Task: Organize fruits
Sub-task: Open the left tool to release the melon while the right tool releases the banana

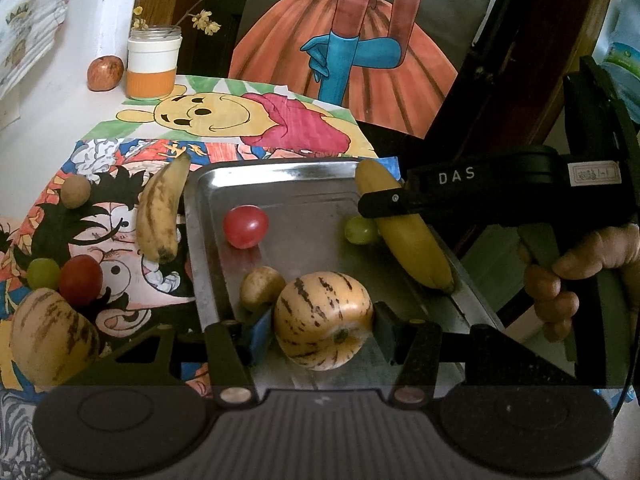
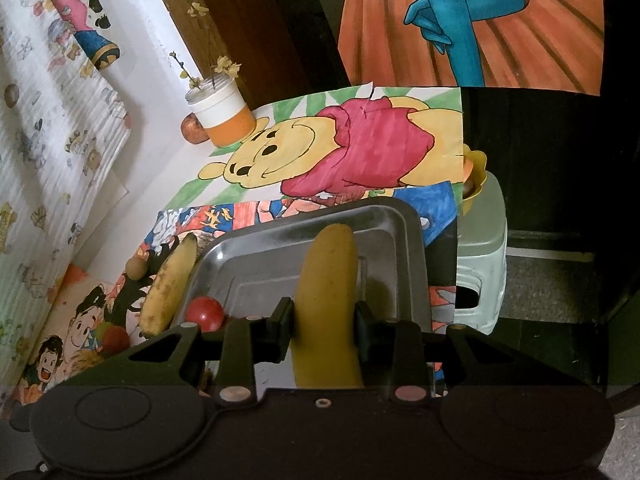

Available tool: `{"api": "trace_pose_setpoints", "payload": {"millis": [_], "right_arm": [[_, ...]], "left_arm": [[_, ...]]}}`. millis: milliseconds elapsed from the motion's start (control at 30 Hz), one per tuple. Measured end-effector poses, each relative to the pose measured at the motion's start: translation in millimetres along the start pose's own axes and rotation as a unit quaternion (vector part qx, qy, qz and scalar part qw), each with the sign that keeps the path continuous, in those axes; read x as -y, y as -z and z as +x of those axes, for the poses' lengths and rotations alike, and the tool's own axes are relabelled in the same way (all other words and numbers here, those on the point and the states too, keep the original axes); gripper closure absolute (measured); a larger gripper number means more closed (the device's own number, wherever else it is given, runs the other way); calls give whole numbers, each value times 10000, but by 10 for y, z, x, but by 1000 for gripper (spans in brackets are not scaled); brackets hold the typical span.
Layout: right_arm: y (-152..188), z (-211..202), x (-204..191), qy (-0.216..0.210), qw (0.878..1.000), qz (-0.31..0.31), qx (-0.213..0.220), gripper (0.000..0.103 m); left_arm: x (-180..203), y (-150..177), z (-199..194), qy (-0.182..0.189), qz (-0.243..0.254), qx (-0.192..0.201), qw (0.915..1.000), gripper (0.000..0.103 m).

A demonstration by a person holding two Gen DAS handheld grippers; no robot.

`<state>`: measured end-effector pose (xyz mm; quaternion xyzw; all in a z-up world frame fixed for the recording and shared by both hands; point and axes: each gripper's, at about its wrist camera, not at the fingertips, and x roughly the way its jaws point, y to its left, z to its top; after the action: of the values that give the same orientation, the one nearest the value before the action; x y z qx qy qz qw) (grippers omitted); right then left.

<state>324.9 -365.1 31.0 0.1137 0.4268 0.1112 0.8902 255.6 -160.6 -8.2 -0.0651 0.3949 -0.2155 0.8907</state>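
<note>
Over the tray [image 1: 280, 184], my left claw [image 1: 320, 330] pinches the melon [image 1: 324, 320], my right claw [image 2: 324, 326] pinches the banana [image 2: 326, 300]; both want setting down gently.

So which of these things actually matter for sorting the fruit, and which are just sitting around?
Part of the job: metal tray, striped melon between the left gripper fingers, yellow banana in the right gripper, spotted banana outside the tray.

Lying about: orange-banded jar, bear drawing, pale stool.

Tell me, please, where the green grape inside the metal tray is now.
In the left wrist view, the green grape lies at the right side of the metal tray, touching the yellow banana that the right gripper holds.
</note>
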Motion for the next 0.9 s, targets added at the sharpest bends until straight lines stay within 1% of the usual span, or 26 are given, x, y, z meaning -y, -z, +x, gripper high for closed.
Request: {"api": "trace_pose_setpoints", "payload": {"millis": [67,267,400,500,567,633,667,733,767,833,900], "right_arm": [[6,3,-6,47,10000,-35,-20,67],[37,-26,52,69,10000,-10,6,60],[50,-73,30,87,9999,-100,33,60],[59,-104,16,78,9999,-126,55,57],[65,-124,15,25,9999,-118,81,52],[80,-145,8,-51,9998,-125,122,43],[90,-159,0,-73,9998,-148,151,41],[106,-186,-22,-100,9995,-212,194,35],[112,-203,-31,-115,9994,-240,217,33],[130,-242,-55,-164,9991,-286,269,24],[151,-286,-84,-202,9988,-333,313,20]], "left_arm": [[3,-3,3,-12,13,-28,10000,45],[7,-8,-5,-34,15,-58,10000,44],[26,-11,-40,-20,25,-22,10000,38],[33,-10,-72,19,21,-8,10000,34],[34,-1,-103,27,20,0,10000,32],[35,5,-148,20,14,26,10000,27],[37,9,-176,32,11,51,10000,25],[32,13,-241,69,18,97,9999,21],[31,15,-272,79,16,109,9999,20],[20,25,-338,104,-4,127,9999,17],[6,42,-408,91,-29,154,9998,15]]}}
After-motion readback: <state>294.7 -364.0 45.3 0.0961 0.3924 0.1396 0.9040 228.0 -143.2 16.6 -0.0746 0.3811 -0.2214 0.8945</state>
